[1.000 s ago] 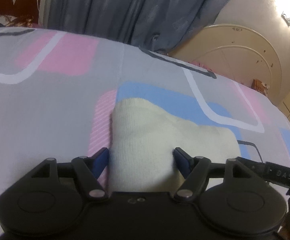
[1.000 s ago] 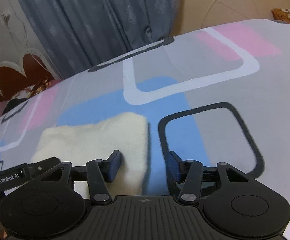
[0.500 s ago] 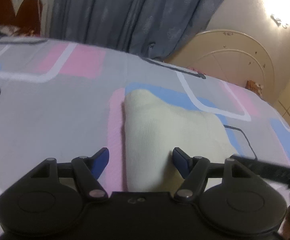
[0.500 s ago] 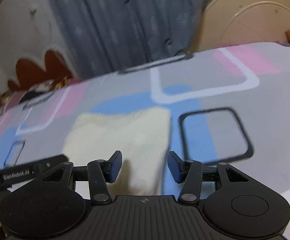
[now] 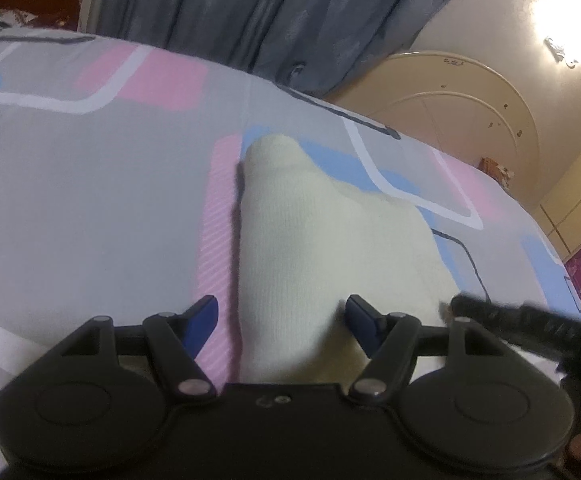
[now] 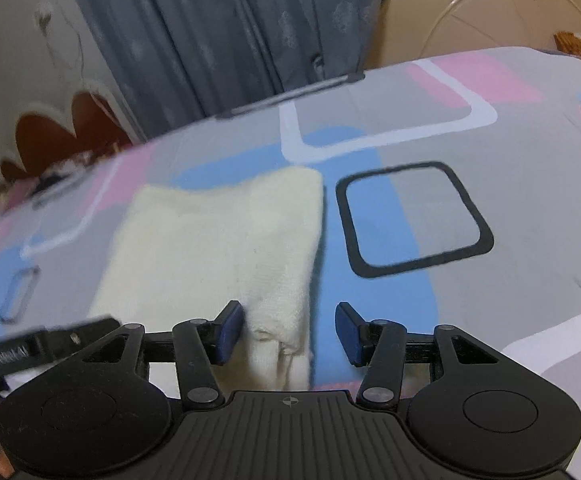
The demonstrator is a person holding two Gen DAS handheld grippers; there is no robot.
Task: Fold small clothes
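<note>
A cream knit garment [image 5: 322,240] lies folded flat on the patterned bed sheet [image 5: 90,200]. In the left wrist view my left gripper [image 5: 281,318] hovers over its near end with jaws open; the left blue pad stands clear of the cloth's left edge. The right wrist view shows the same garment [image 6: 218,240] and my right gripper [image 6: 289,332] open over its near right corner, the cloth's right edge lying between the jaws. Neither gripper holds anything. Each gripper's black body shows blurred at the edge of the other's view.
The sheet [image 6: 510,200] is grey with pink, blue, white and black-outlined shapes. Grey curtains [image 5: 290,12] hang behind the bed, and a cream arched headboard [image 5: 470,100] stands at the far right. A lit wall lamp [image 5: 558,12] glows above it.
Both grippers have drawn back toward the near side of the bed, so more of the garment's length shows ahead of them. The garment stays flat and the jaws stay apart.
</note>
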